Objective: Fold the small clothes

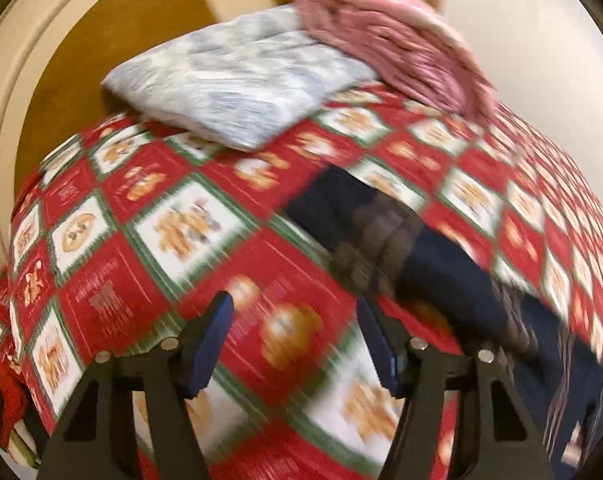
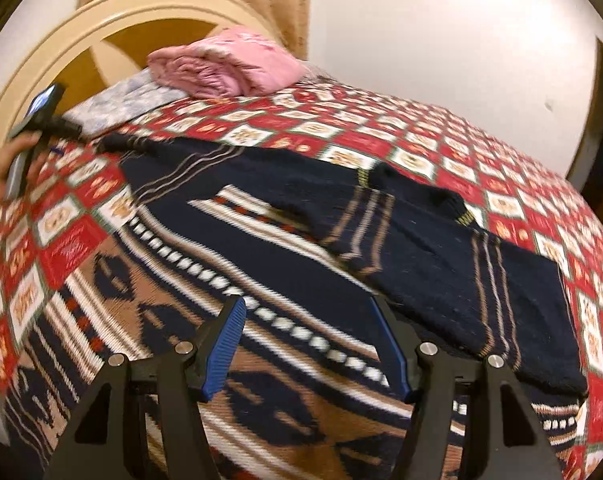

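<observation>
Navy patterned sweater point(image 2: 285, 240) spread flat mid-bed, one sleeve folded across body. Both grippers empty: right gripper point(image 2: 307, 344) fingers spread above sweater, left gripper point(image 1: 295, 344) fingers spread over quilt point(image 1: 141, 240). Judgement: pinch hem corners, fold evenly toward headboard edge.

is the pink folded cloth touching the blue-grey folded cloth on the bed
Touching. The left wrist view shows the pink folded cloth overlapping the far corner of the blue-grey folded cloth, no gap; the right wrist view agrees.

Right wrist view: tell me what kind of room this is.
Most likely a bedroom: a bed with a red patterned bedspread, a curved headboard behind it, and a pillow under folded pink clothes.
</observation>
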A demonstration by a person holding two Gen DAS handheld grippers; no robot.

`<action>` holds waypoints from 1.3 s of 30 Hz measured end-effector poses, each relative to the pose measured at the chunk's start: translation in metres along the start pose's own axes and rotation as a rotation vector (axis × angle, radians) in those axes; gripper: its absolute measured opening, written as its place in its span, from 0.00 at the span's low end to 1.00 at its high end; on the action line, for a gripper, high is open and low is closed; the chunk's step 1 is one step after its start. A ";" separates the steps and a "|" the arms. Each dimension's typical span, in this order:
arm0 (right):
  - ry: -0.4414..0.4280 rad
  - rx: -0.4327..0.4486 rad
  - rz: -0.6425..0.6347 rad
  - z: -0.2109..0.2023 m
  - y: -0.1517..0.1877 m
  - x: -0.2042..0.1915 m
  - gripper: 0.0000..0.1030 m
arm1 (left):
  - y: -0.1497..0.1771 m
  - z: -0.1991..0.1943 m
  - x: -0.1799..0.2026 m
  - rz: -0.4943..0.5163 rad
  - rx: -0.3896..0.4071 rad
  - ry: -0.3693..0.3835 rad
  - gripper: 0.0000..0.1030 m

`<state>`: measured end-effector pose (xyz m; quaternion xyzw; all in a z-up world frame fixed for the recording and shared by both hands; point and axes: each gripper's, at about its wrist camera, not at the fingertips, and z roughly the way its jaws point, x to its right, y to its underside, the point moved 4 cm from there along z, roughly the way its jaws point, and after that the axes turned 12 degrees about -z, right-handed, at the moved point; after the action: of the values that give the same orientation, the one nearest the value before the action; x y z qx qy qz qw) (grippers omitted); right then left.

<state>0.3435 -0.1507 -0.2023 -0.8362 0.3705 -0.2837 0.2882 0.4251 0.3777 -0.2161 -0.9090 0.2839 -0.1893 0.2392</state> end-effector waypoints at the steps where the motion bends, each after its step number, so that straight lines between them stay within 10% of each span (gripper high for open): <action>1: 0.000 0.005 -0.018 0.000 0.000 -0.005 0.62 | -0.009 0.007 -0.003 -0.030 -0.004 0.008 0.64; 17: -0.026 0.013 -0.134 0.006 0.001 -0.041 0.62 | -0.042 0.066 0.023 -0.140 -0.065 0.031 0.60; 22: -0.033 -0.002 -0.095 0.009 0.003 -0.034 0.62 | -0.048 0.064 0.027 -0.087 -0.044 0.008 0.08; 28: -0.036 -0.012 -0.065 0.012 0.004 -0.029 0.62 | -0.041 -0.009 0.058 -0.067 0.013 0.202 0.07; 39: -0.043 0.038 0.084 -0.008 0.012 -0.004 0.62 | 0.076 -0.160 0.204 0.103 -0.085 0.615 0.07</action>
<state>0.3301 -0.1567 -0.2063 -0.8202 0.3933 -0.2602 0.3238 0.4728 0.1465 -0.0846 -0.8029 0.3960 -0.4309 0.1132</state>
